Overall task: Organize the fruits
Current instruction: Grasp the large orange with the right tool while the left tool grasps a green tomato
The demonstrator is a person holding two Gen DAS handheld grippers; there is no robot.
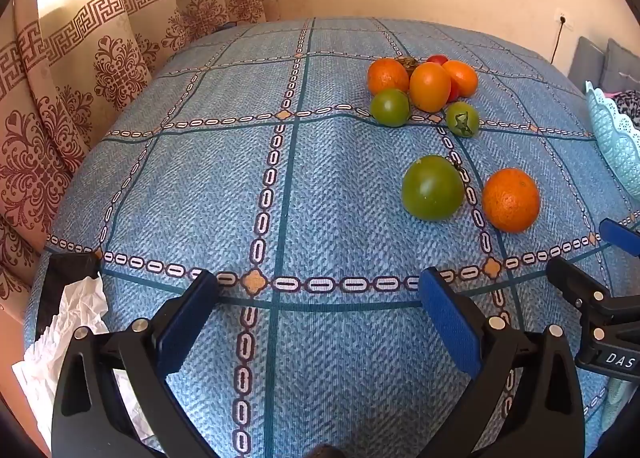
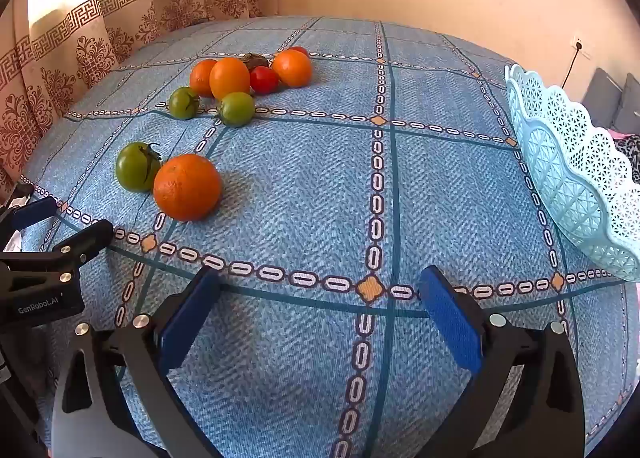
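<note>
A near orange [image 1: 511,200] [image 2: 187,187] and a large green tomato [image 1: 433,187] [image 2: 136,166] lie side by side on the blue tablecloth. Farther back is a cluster of several oranges [image 1: 430,86] [image 2: 229,78], two small green tomatoes [image 1: 390,107] [image 2: 237,109] and a red tomato [image 2: 264,79]. A light blue lattice basket [image 2: 576,174] [image 1: 614,138] stands at the right. My left gripper [image 1: 318,290] is open and empty above the cloth. My right gripper [image 2: 320,290] is open and empty, to the right of the left one.
Crumpled white paper [image 1: 76,322] and a dark object [image 1: 68,278] lie at the table's left corner. Patterned curtains [image 1: 80,70] hang along the left side, a wall at the back. Grey cushions [image 2: 616,98] sit behind the basket.
</note>
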